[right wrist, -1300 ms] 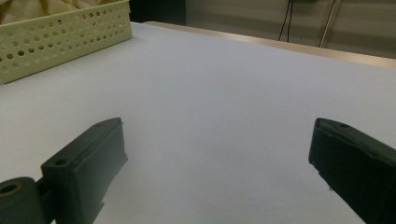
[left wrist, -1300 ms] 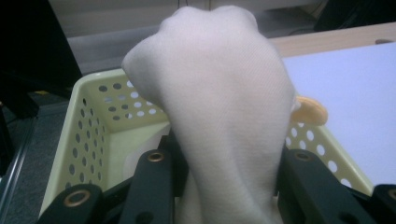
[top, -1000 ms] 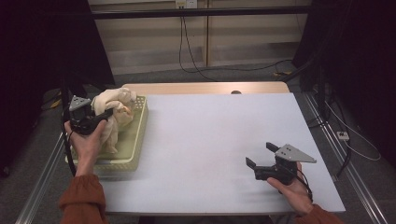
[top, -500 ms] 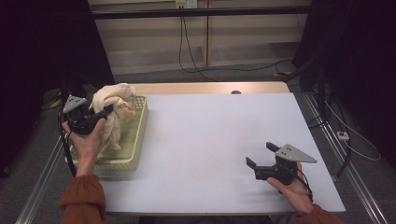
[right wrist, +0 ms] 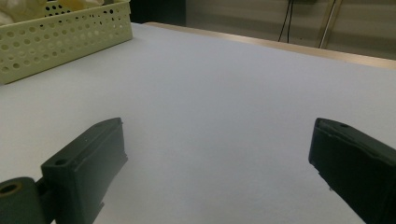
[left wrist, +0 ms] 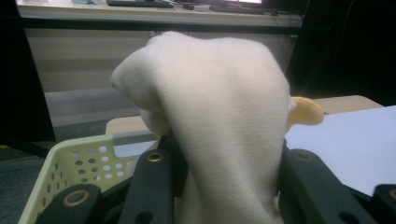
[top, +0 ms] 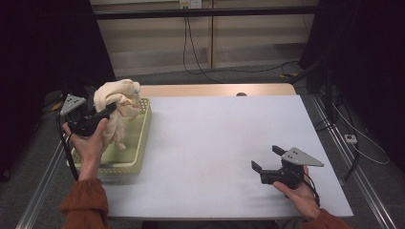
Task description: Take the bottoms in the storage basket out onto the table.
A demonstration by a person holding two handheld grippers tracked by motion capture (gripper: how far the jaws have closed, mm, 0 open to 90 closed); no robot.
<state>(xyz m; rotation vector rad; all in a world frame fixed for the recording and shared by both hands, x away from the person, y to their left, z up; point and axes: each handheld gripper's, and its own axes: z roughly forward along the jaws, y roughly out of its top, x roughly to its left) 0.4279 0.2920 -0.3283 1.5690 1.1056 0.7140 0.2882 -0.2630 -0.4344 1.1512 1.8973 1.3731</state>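
Note:
My left gripper point(top: 111, 109) is shut on a cream cloth point(top: 117, 98), which is bunched up and held above a pale yellow perforated basket point(top: 143, 129) at the table's left side. Part of the cloth hangs down into the basket. In the left gripper view the cloth point(left wrist: 219, 107) bulges up between the two black jaws of the left gripper point(left wrist: 229, 186), and the basket's corner point(left wrist: 84, 163) lies below. My right gripper point(top: 266, 157) rests low near the front right of the table. Its jaws are open, with nothing between them point(right wrist: 219, 130).
The white table top point(top: 215, 133) stretches between the two hands. The basket point(right wrist: 60, 37) stands at the far left in the right gripper view, with more pale cloth inside. A wooden strip point(top: 215, 89) edges the table's far side, and cables lie on the floor beyond.
The left gripper has lifted the cloth a little higher over the basket. The right gripper has stayed where it was.

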